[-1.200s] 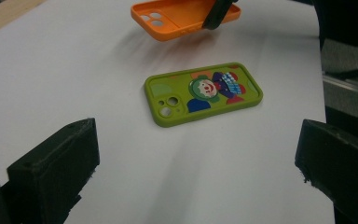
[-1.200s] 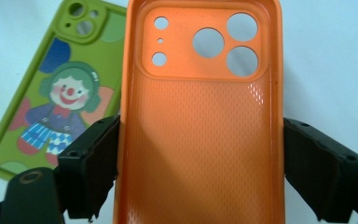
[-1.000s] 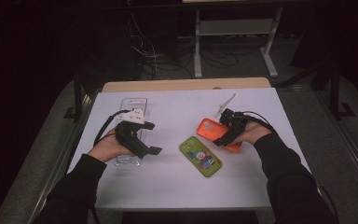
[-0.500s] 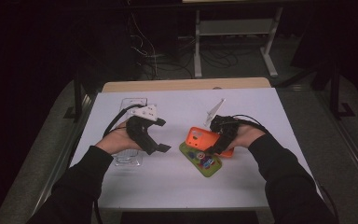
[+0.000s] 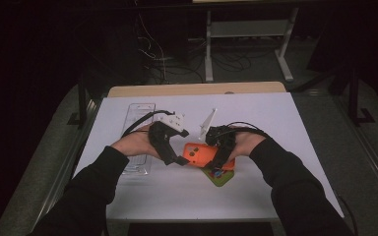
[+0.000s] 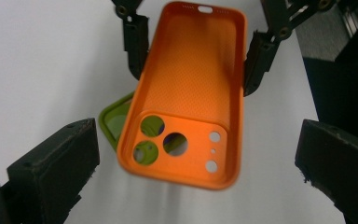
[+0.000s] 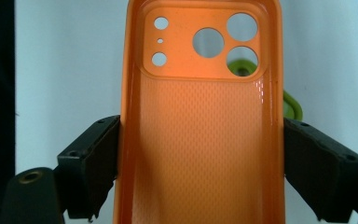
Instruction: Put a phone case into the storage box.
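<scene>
Right claw point(image 7: 200, 154) clamped on orange case point(image 7: 200, 140), left claw point(image 6: 200, 158) apart, high view adds clear tray point(image 5: 139, 118).

An orange phone case point(image 6: 189, 93) with a dotted inner texture, a green case point(image 6: 114, 121), white table point(image 5: 256, 191).

The high view looks forward and down on the white table point(image 5: 275, 196); both gripper views (seemingly from opposite ends) closely face the orange phone case point(image 6: 186, 93).
</scene>
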The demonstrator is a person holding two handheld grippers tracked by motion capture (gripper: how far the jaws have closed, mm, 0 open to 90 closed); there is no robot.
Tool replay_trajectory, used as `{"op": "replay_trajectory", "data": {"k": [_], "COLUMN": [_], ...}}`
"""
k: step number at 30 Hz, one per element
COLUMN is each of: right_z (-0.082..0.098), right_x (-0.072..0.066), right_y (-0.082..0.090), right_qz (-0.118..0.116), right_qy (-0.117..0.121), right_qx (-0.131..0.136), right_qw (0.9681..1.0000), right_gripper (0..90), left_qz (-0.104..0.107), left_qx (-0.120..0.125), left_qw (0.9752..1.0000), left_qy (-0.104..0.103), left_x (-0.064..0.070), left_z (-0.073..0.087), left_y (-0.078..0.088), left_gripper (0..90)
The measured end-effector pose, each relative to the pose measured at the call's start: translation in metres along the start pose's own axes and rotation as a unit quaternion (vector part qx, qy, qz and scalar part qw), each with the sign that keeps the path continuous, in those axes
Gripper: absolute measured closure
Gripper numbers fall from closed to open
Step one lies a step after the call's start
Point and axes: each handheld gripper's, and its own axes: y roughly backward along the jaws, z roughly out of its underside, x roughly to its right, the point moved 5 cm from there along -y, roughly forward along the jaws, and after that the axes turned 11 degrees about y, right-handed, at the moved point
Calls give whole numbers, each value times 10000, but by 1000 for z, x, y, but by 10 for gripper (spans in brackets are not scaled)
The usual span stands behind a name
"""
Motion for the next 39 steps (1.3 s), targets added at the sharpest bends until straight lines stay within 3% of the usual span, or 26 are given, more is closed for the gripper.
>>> {"op": "replay_trajectory", "data": {"k": [5,12,15,18,28,30,39], "right_z": [-13,-18,-19,-20,-22,-21,-20], "right_x": [-3,-2,-3,-2,-4,-1,-2], "right_y": [3,7,8,10,12,11,9], "right_qz": [-120,-104,-143,-88,-225,-161,-214], "right_qy": [151,218,155,284,155,281,281], "right_qx": [141,214,274,243,309,267,237], "right_qw": [9997,9995,9994,9993,9992,9991,9991], "right_gripper": [149,149,149,149,149,149,147], "left_qz": [-68,-104,-103,-22,58,57,146], "left_qx": [-363,-559,-473,-457,-420,-421,-494], "left_qw": [9992,9980,9988,9989,9991,9991,9987], "left_qy": [-159,-258,-110,-52,-69,-90,-22], "left_x": [0,-2,-1,0,-1,-1,0], "left_z": [5,7,7,9,10,10,11], "left_y": [-11,-16,-18,-20,-19,-19,-22], "left_gripper": [0,0,0,0,106,131,150]}}
